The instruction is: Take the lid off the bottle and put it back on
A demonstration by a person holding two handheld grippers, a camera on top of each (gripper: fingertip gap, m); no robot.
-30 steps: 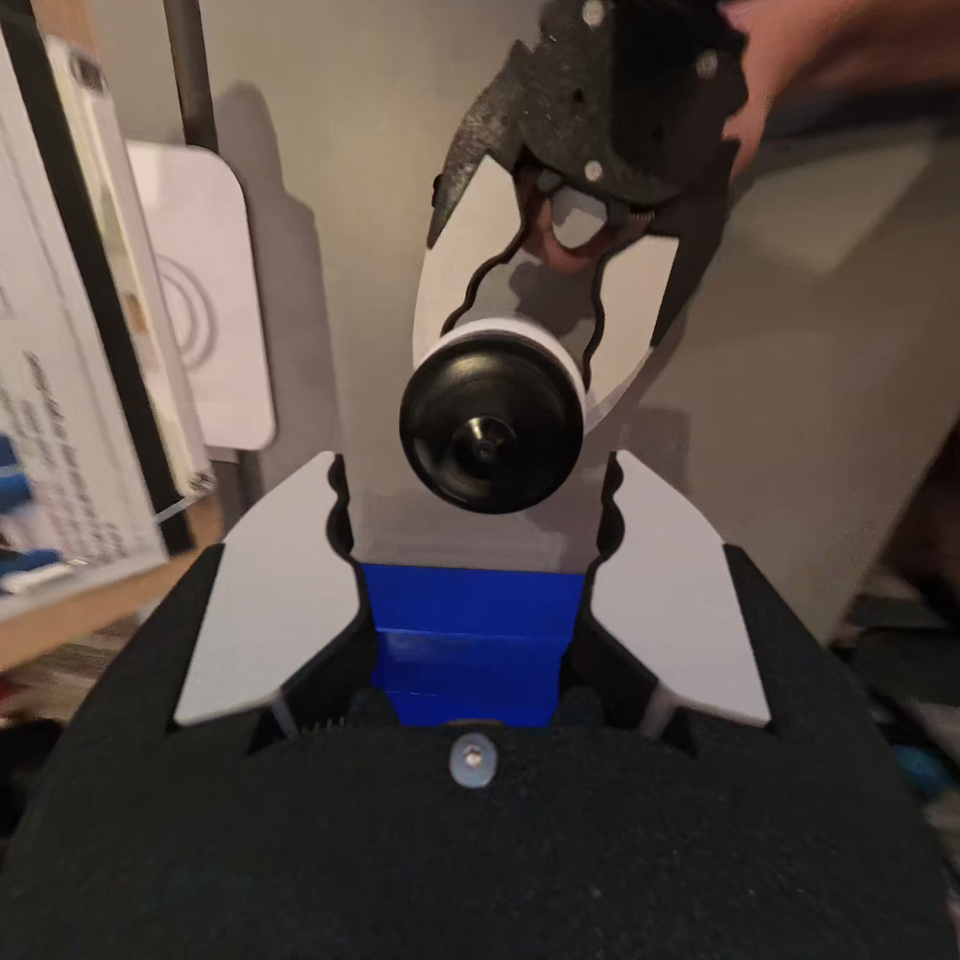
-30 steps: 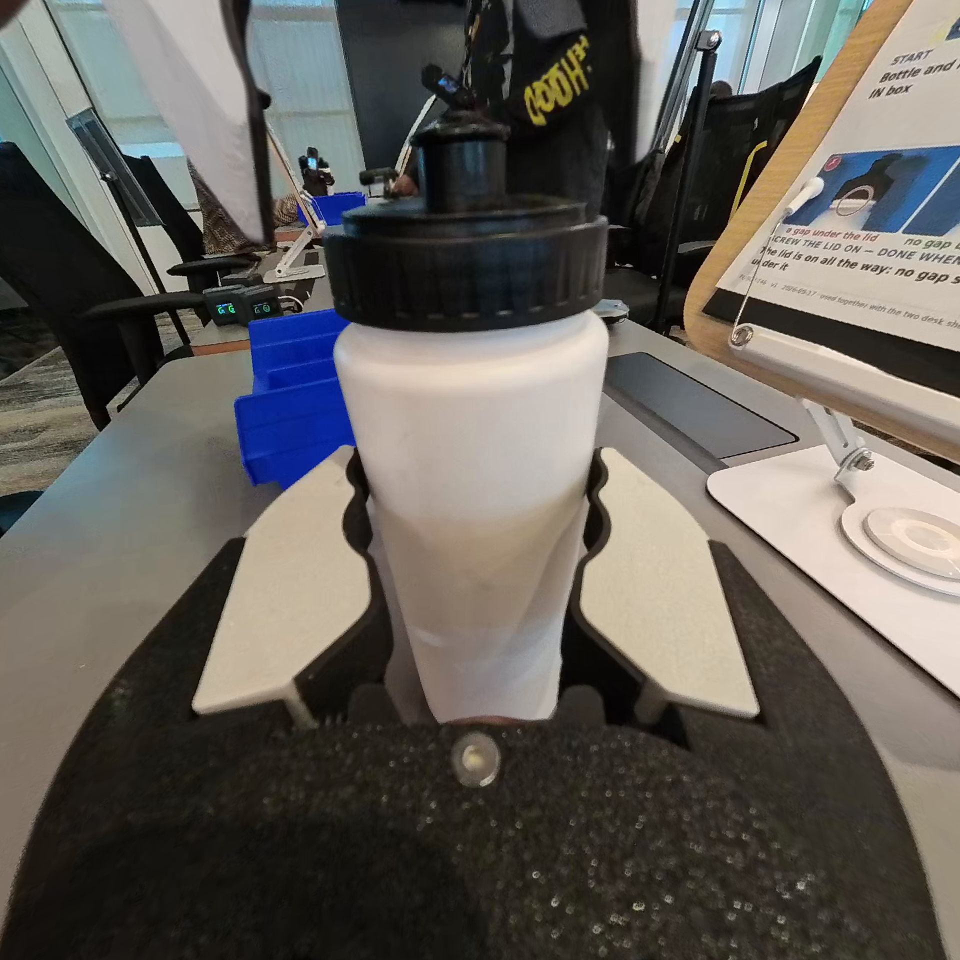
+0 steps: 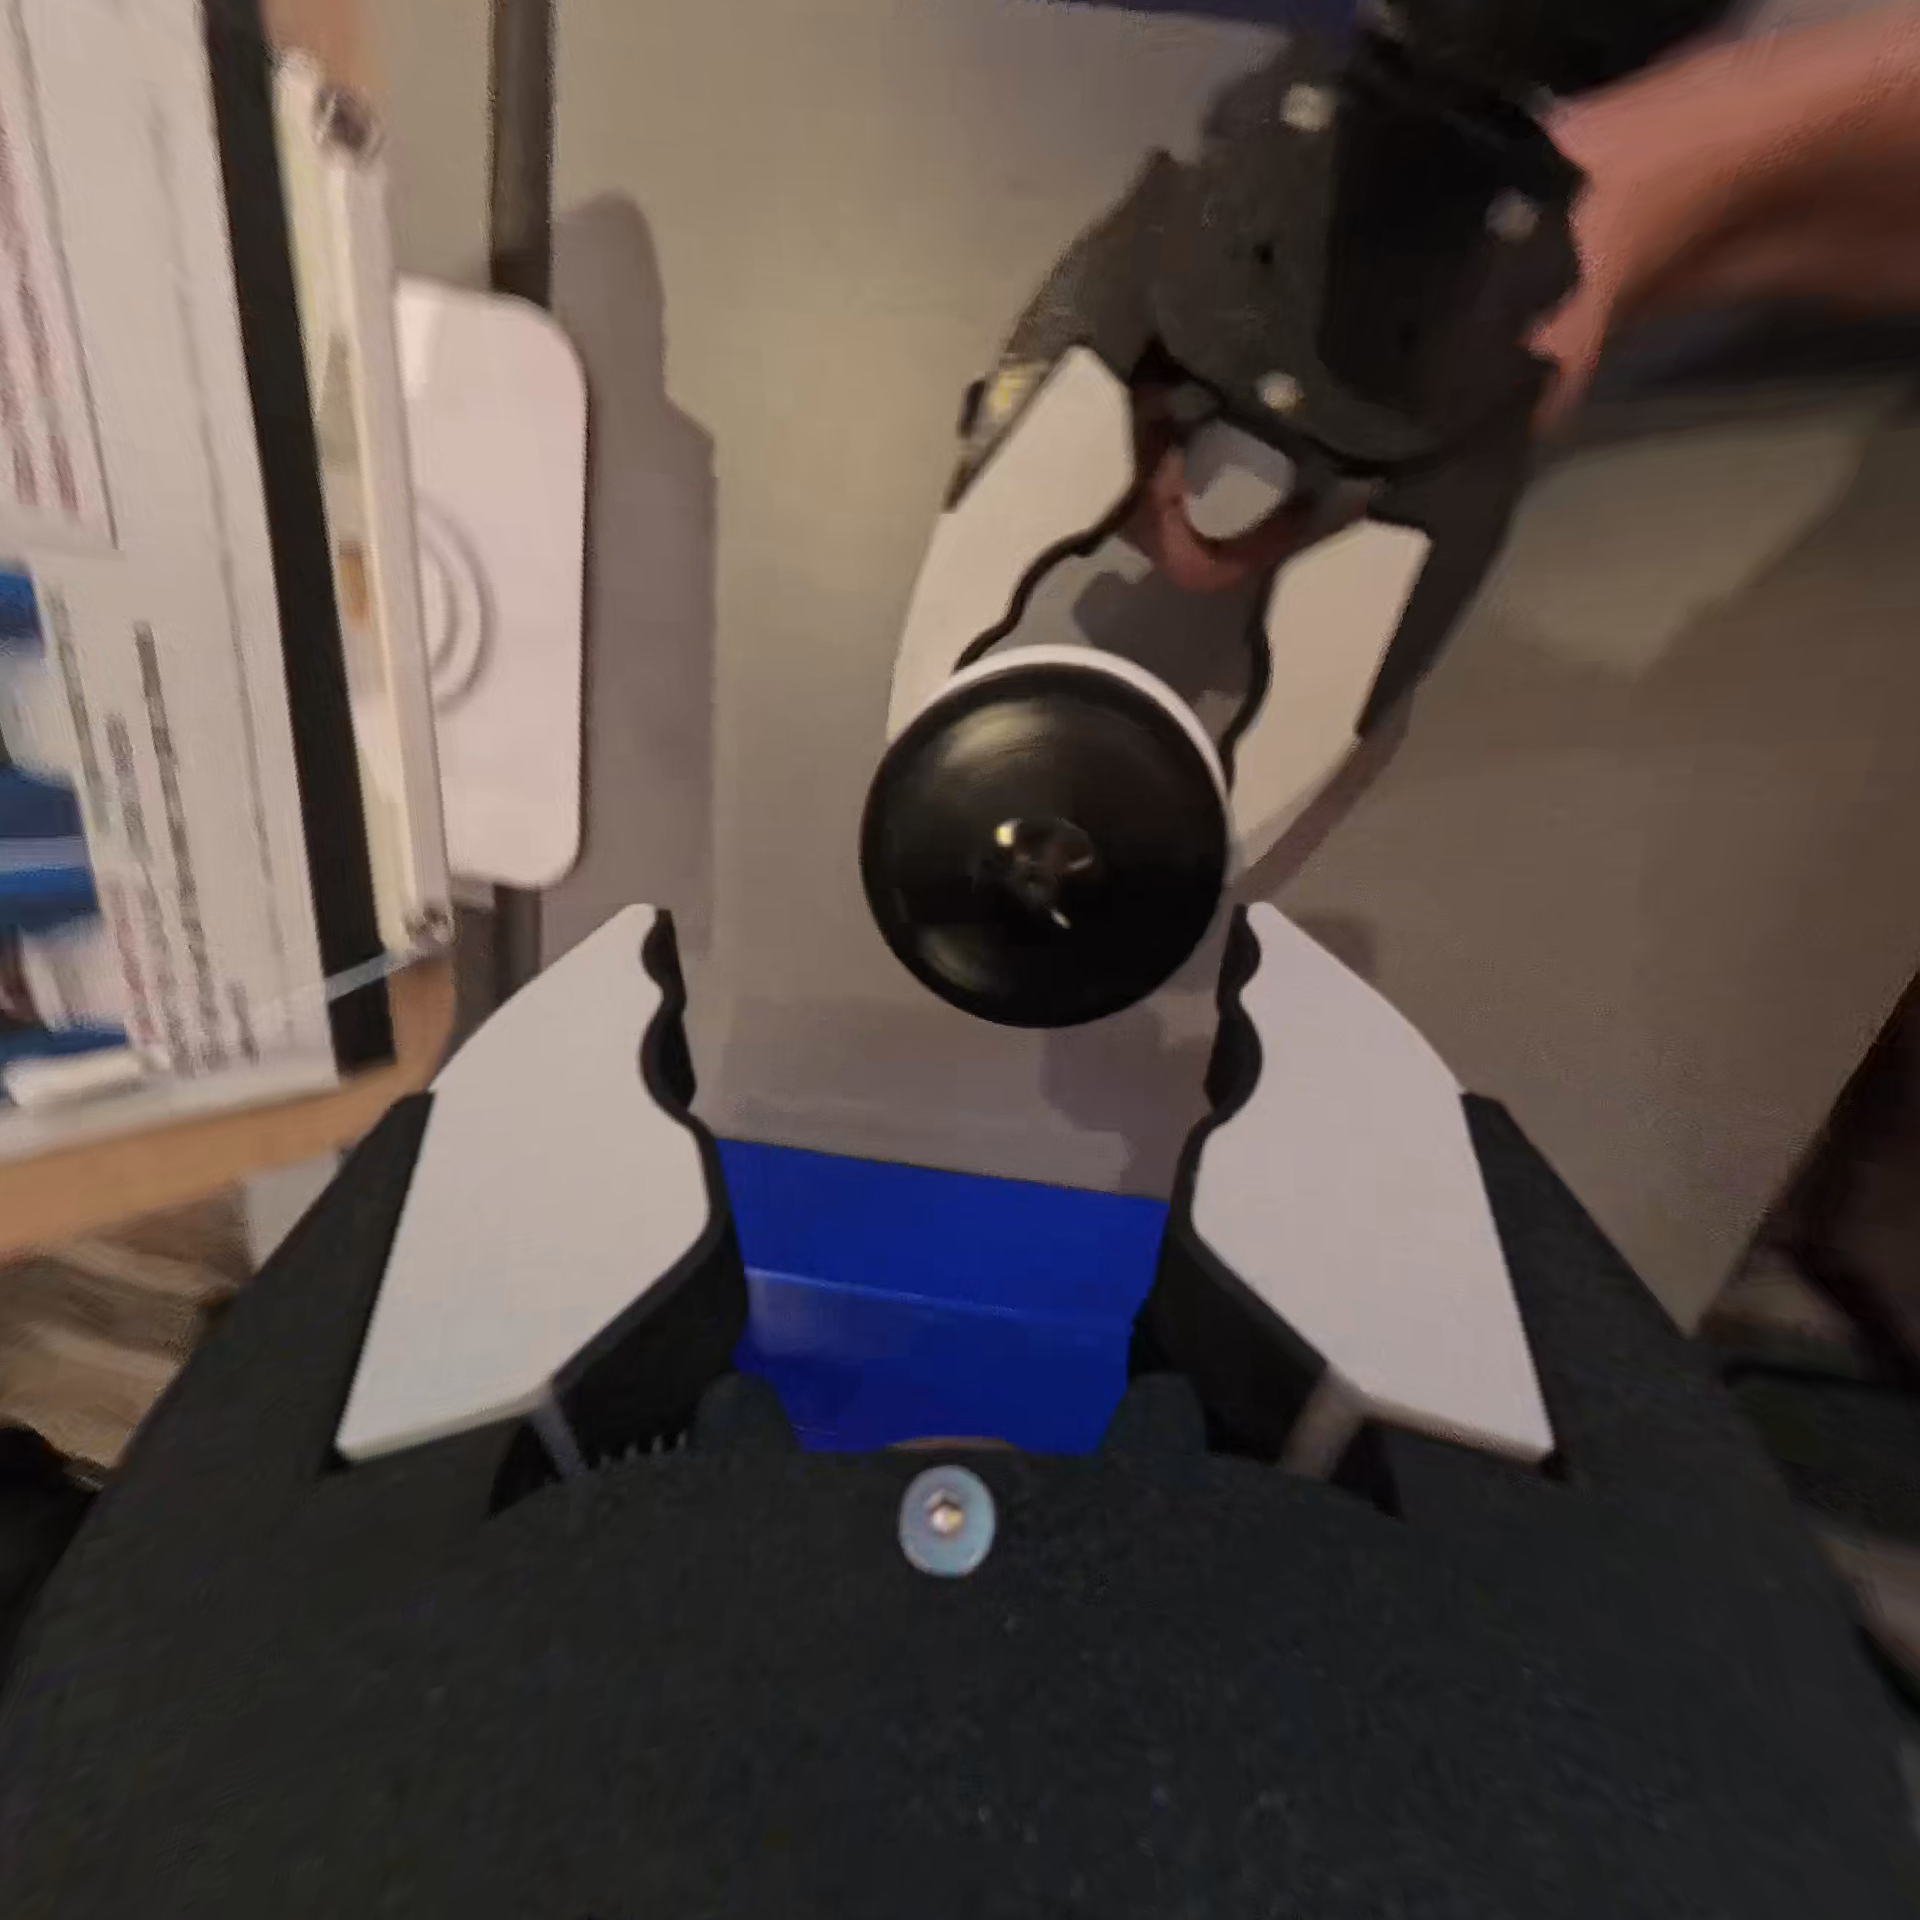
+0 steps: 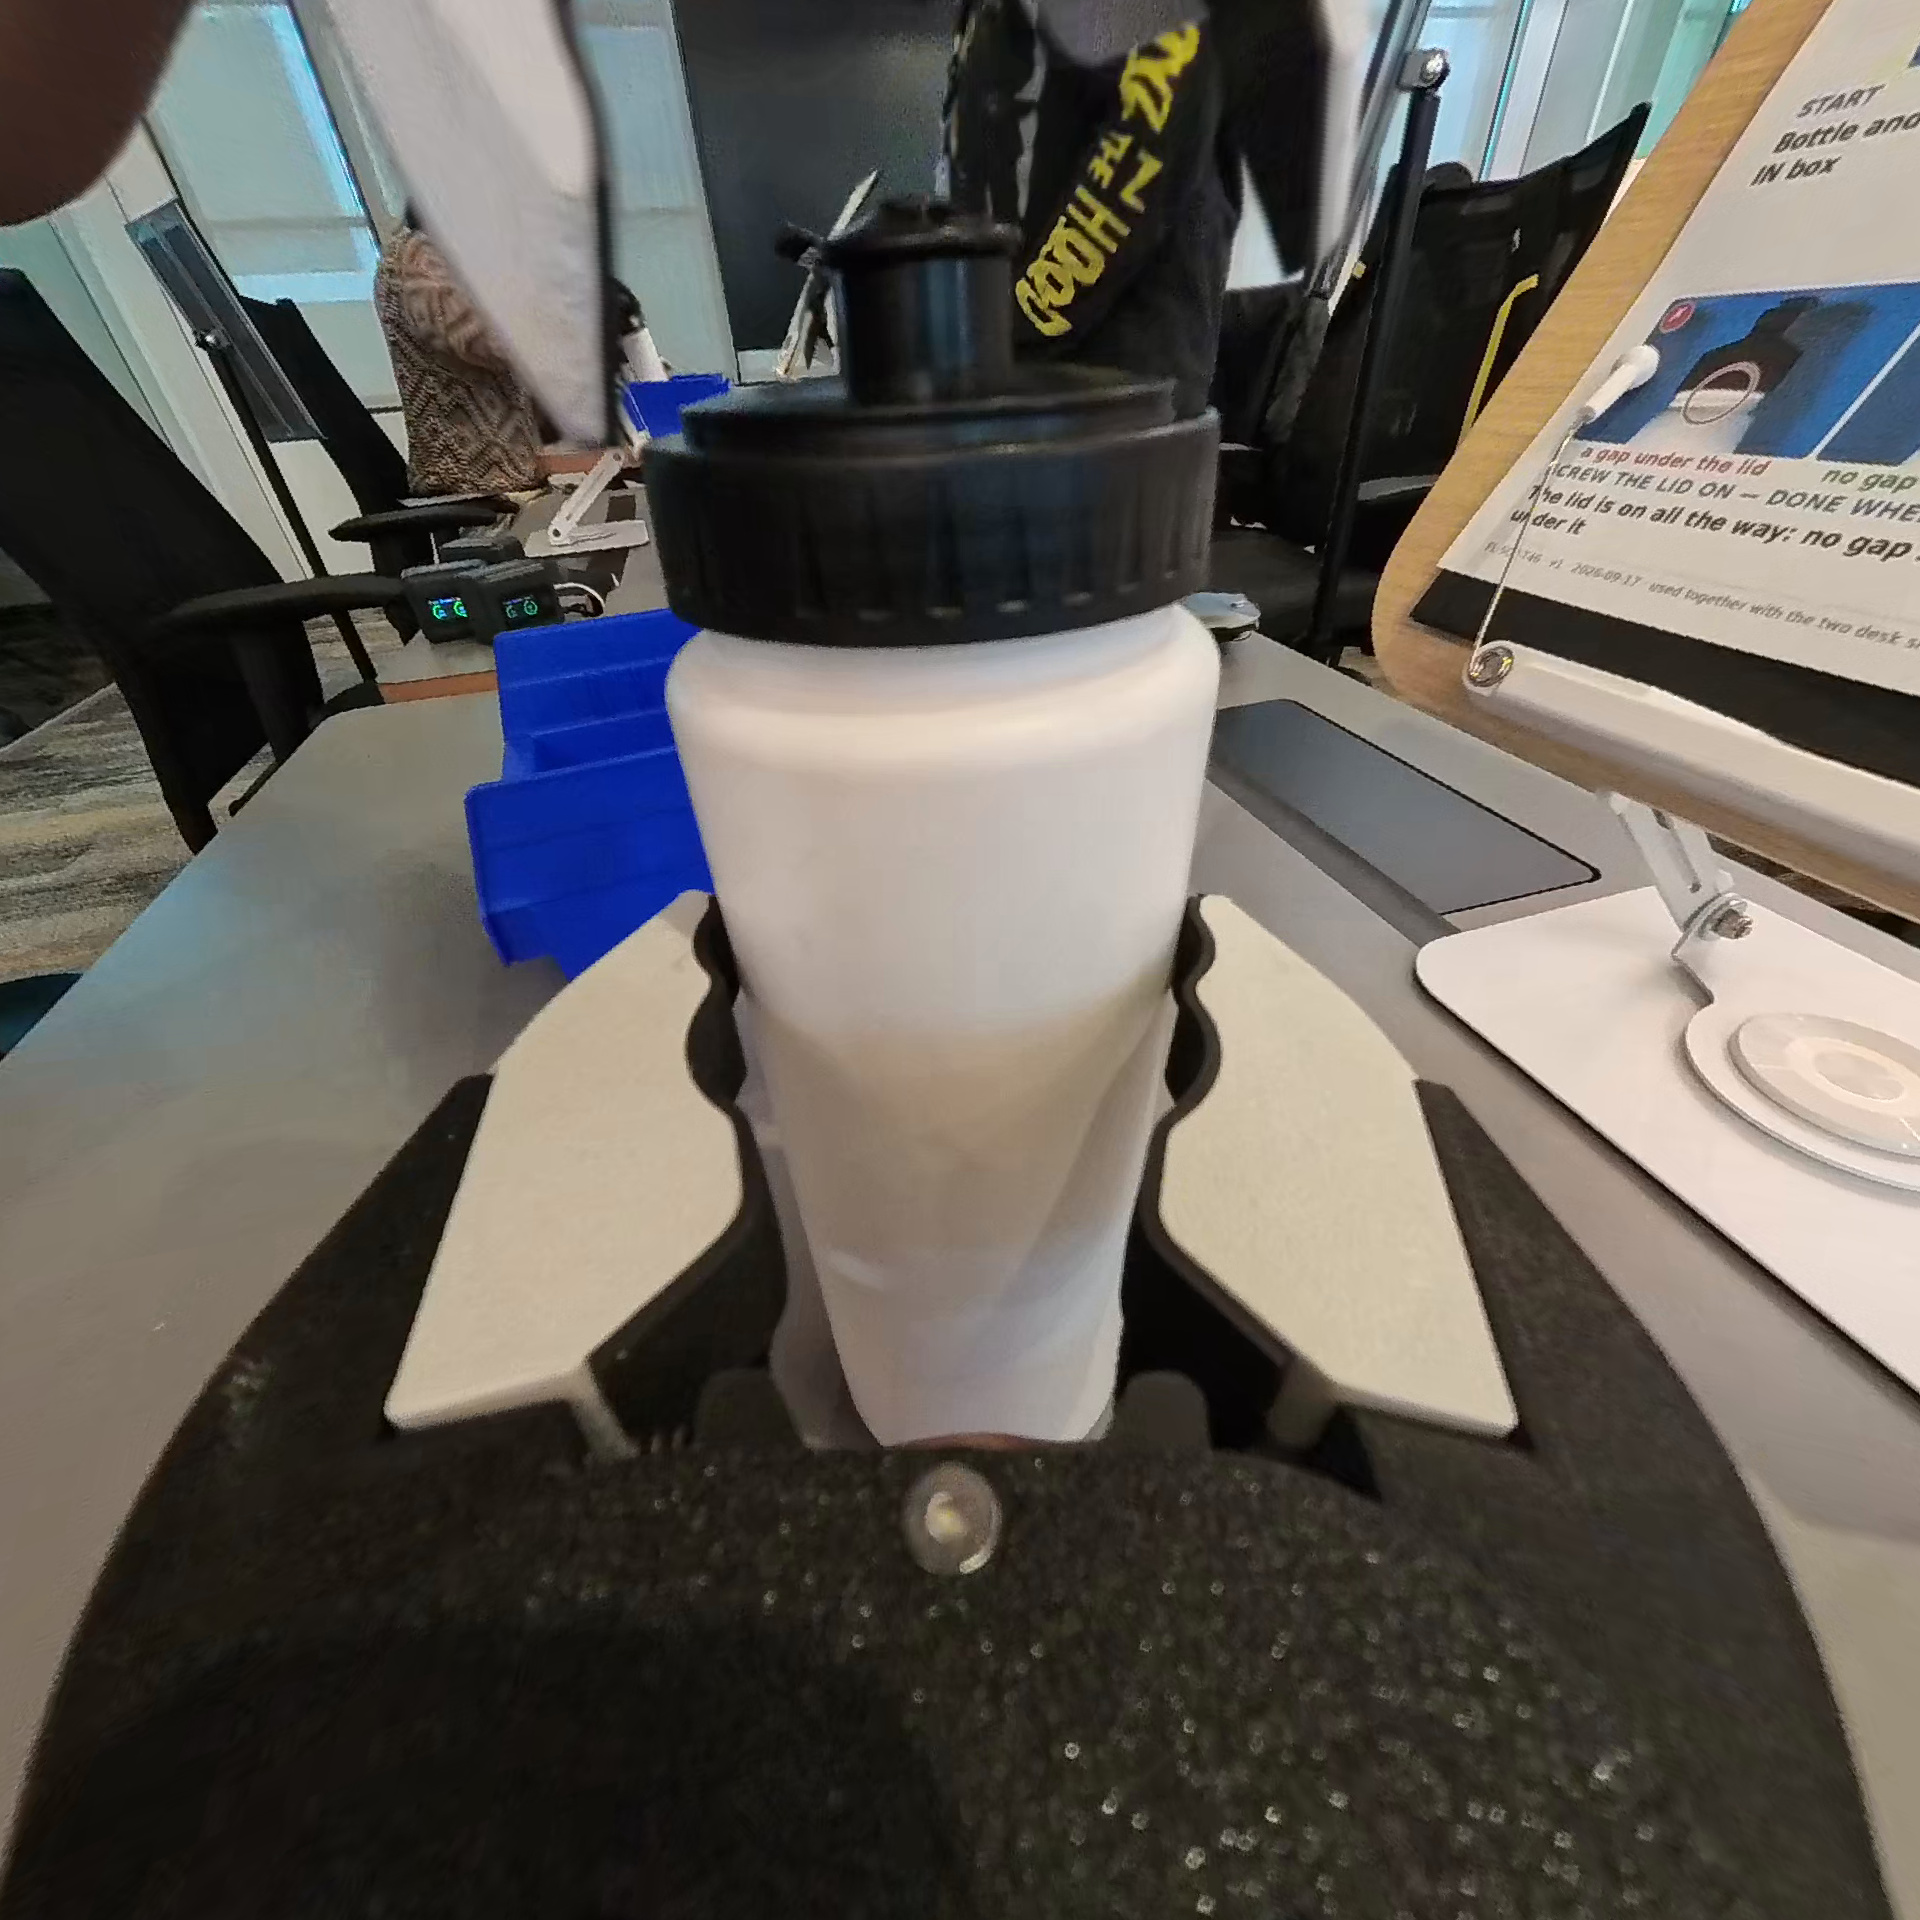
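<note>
The right gripper [image 4: 951,935] has its fingers [image 4: 1288,1091] clamped on the white bottle [image 4: 945,831], held upright over the grey desk [image 4: 260,987] with its black lid [image 4: 935,520] on. Above the lid, the left gripper [image 3: 951,935] has its fingers [image 3: 561,1122] wide apart, apparently touching nothing, though the view is blurred. Behind the bottle sits a blue bin [image 4: 582,769].

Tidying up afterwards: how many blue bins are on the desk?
1 on this desk: a blue bin behind the white bottle, to its left. Another blue one sits farther back; more may be hidden.
</note>
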